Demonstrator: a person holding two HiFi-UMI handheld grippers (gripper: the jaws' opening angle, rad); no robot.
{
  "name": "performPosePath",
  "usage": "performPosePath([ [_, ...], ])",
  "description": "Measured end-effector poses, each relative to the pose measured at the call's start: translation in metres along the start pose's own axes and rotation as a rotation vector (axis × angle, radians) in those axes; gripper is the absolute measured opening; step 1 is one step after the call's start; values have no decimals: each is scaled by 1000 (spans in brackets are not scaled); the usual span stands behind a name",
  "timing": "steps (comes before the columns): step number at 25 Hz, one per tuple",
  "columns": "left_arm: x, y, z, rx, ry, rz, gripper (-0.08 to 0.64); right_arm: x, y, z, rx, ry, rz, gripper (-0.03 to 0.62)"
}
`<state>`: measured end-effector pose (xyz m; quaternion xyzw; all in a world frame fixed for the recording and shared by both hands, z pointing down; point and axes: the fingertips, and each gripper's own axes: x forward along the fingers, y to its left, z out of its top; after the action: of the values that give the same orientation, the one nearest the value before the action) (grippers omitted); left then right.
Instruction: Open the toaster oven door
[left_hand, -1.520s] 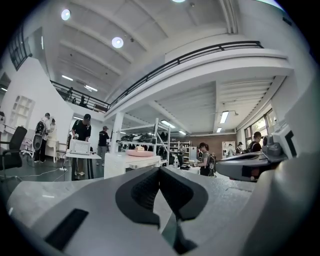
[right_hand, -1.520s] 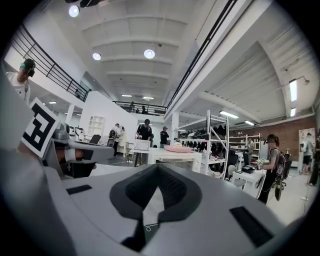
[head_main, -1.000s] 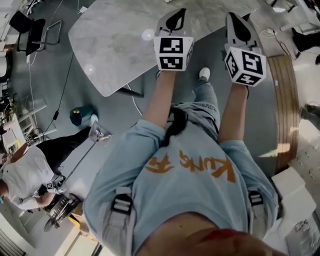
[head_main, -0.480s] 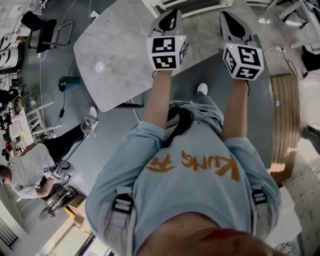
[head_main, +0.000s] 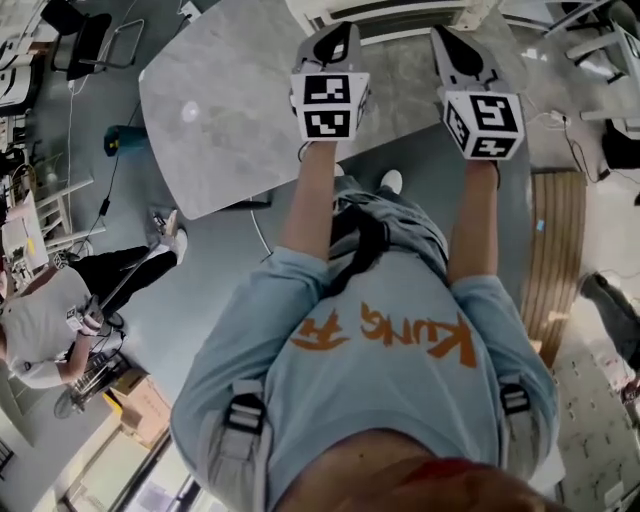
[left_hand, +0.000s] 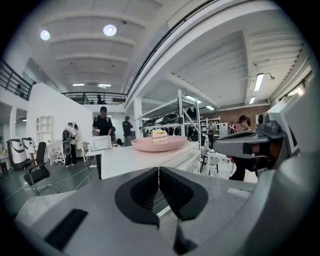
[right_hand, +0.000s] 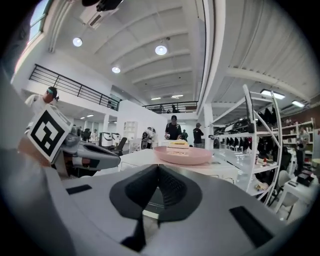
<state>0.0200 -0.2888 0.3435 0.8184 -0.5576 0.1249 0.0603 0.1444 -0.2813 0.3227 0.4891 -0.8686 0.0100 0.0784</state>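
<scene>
1. I judge that the toaster oven (head_main: 385, 15) is the white, box-shaped appliance at the top edge of the head view, at the far side of the table (head_main: 225, 110). I cannot make out its door or handle.
2. In the gripper views it stands straight ahead and carries a pink plate (left_hand: 158, 144) with a pale slab of food (left_hand: 159, 134) on it.
3. 1 second ago the appliance was not in the head view. Now its white edge with long dark slots shows, and the table has moved nearer to the person.
4. This means, in my judgement, that the person is still walking up to the oven, which is well apart from both grippers, so the door is not yet touched.
5. The left gripper (head_main: 345, 30) and the right gripper (head_main: 445, 35) stay raised side by side. Both have the jaws pressed together with nothing between them.
6. The table top is grey, marbled and glossy, with rounded corners. The plate is smooth, round and shallow.
7. The jaw pads are black, ribbed and taper to a point. Each marker cube (head_main: 328, 104) is white with black squares.
</scene>
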Motion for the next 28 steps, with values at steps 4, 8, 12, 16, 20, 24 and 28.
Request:
performPosePath([
  [4, 6, 13, -2, 50, 17, 8, 3, 25, 2, 0, -88, 20, 71, 0],
  [8, 6, 27, -10, 95, 45, 13, 3, 45, 16, -5, -196, 63, 158, 14],
  [12, 16, 24, -12, 158, 74, -13, 5, 59, 27, -8, -308, 121, 280, 59],
  [16, 25, 14, -16, 209, 134, -121, 115, 65, 33, -20, -438, 198, 391, 86],
  [20, 35, 2, -27, 398, 254, -220, 141, 71, 29, -32, -579, 273, 445, 101],
  [24, 47, -11, -27, 562, 336, -281, 143, 76, 22, -44, -763, 372, 535, 115],
  [28, 58, -19, -32, 668, 406, -323, 143, 79, 18, -63, -945, 494, 619, 115],
])
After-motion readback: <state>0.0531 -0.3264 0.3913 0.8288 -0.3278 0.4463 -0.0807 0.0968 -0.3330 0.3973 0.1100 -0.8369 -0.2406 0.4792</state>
